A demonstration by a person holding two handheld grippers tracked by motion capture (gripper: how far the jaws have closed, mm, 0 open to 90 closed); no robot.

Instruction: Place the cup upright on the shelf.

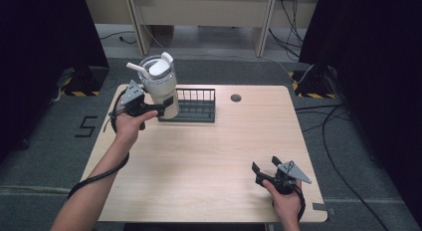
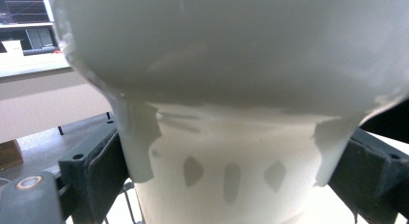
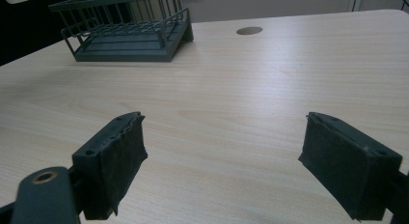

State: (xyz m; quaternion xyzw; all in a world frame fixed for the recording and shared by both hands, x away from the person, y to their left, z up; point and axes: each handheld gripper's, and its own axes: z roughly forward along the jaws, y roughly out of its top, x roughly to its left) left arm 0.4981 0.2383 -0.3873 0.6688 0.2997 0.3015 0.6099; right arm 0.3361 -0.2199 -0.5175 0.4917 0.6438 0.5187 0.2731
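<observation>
Gripping the white tumbler (image 1: 160, 86) by its lower body, the left tool (image 1: 149, 107) holds it lifted by the dark wire rack (image 1: 196, 105) near the bench's (image 1: 209, 156) far left corner; setting it down seems yet to come. It has a lid, straw and handle. The right tool (image 1: 266, 166) rests released near the right front corner.

High view looks down; right gripper view shares its rack (image 1: 195, 105).

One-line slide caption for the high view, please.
Left gripper clamps a white lidded tumbler at the dark wire rack; right gripper rests open on the wooden table.
</observation>
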